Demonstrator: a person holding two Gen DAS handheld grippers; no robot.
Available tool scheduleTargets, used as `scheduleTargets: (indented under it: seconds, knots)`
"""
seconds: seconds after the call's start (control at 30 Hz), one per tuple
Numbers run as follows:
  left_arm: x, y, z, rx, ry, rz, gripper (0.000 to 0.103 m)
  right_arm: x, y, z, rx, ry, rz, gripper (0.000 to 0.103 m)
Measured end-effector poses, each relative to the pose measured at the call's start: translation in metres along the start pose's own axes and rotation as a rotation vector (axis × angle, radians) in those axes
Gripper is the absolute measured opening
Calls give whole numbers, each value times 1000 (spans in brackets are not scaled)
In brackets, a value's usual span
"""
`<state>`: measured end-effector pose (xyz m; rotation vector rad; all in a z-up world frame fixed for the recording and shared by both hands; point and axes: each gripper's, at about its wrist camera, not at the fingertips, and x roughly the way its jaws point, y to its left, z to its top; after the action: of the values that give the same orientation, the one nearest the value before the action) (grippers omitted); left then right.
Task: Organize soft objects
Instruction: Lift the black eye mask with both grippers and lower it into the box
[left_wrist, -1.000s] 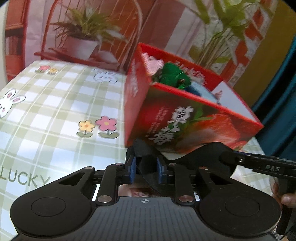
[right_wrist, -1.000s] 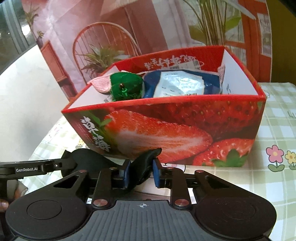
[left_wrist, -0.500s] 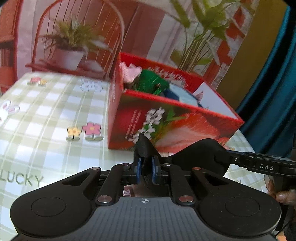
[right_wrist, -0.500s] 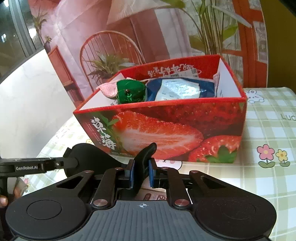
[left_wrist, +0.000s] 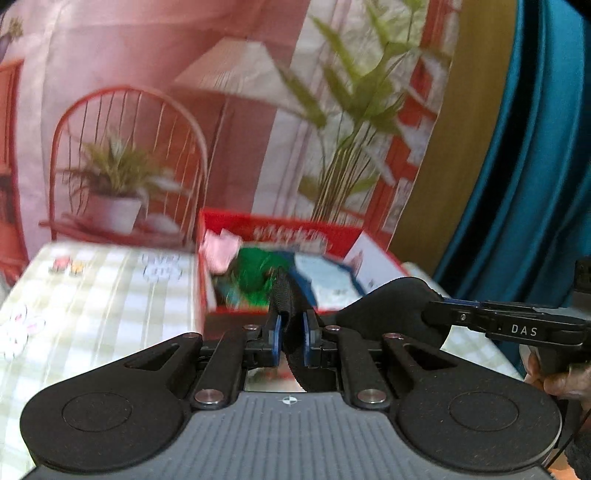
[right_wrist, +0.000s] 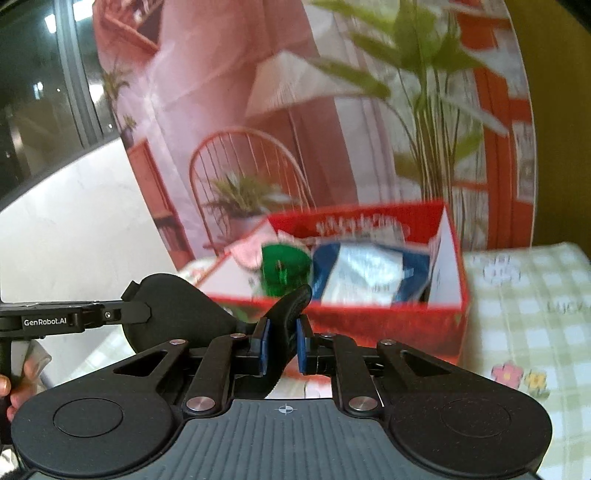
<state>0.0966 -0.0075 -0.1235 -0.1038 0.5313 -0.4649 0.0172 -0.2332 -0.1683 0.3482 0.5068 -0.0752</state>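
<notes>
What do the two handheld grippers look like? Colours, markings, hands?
Both match: black linkage arms with silver rivets, two round black discs, a ribbed grey base with a crosshair mark, blue pads on the fingers. The left gripper also shows from the side as "GenRobot.AI" in white; the right gripper reads "DAS". Bare fingers wrap the handles. No cables or sleeves are clearly visible.

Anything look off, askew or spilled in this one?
Nothing spilled. The red box sits upright on the table with the pink cloth, green item and blue-white pack inside. One oddity: both the left gripper and right gripper pinch the same black item. Both views are motion-blurred.
</notes>
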Motion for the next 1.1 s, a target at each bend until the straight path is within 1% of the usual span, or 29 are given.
scheduleTargets:
  seconds: [0.23,0.4,0.57,0.73,0.93,1.1]
  knots:
    - [11,-17,29,55,-76,4,12,-2,-1,39,-67,-69,-33,13]
    - [40,-17,44,51,-80,17,12,13,-7,61,-99,-93,-73,13]
    - [79,-13,45,95,-24,52,12,38,-17,65,-127,-74,-120,13]
    - [113,-4,39,112,57,82,12,67,-31,54,-122,-21,-166,13]
    - [138,-2,28,138,141,87,12,90,-38,38,-130,47,-193,13]
    - [154,5,27,122,186,99,13,101,-47,34,-101,81,-209,13]
